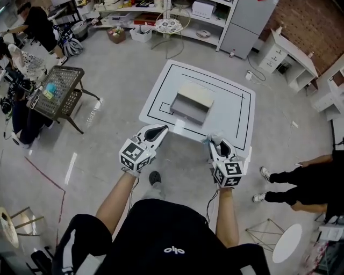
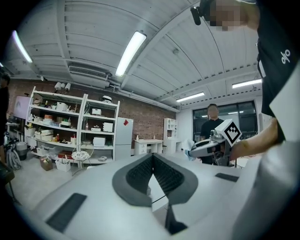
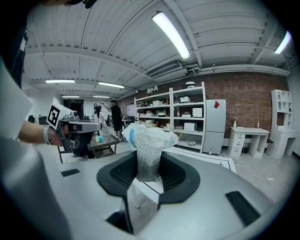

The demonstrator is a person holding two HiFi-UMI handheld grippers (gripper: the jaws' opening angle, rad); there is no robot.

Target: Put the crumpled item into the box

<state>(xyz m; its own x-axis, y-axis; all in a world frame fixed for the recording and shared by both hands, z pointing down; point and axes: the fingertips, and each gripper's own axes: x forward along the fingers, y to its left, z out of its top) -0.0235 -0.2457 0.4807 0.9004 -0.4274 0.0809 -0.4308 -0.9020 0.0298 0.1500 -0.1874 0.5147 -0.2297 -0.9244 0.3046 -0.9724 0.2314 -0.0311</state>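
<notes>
A crumpled white and blue plastic item [image 3: 149, 140] sticks up between the pads of my right gripper [image 3: 149, 161], which is shut on it. In the head view that right gripper [image 1: 214, 140] hovers over the near edge of the white table [image 1: 231, 115], and only a scrap of the crumpled item [image 1: 206, 140] shows at its tip. The grey and cream box [image 1: 192, 102] sits in the middle of the table, beyond both grippers. My left gripper [image 1: 159, 129] is held at the table's near left, its jaws shut and empty [image 2: 152, 157]. The left gripper view shows the right gripper [image 2: 206, 146] carrying the item [image 2: 190, 150].
A small white card [image 1: 179, 126] lies at the table's near edge. A wire-mesh cart [image 1: 56, 91] stands to the left. A person's legs [image 1: 295, 182] are at the right, with a round white stool [image 1: 287, 243] near them. Shelves [image 1: 161, 16] line the far wall.
</notes>
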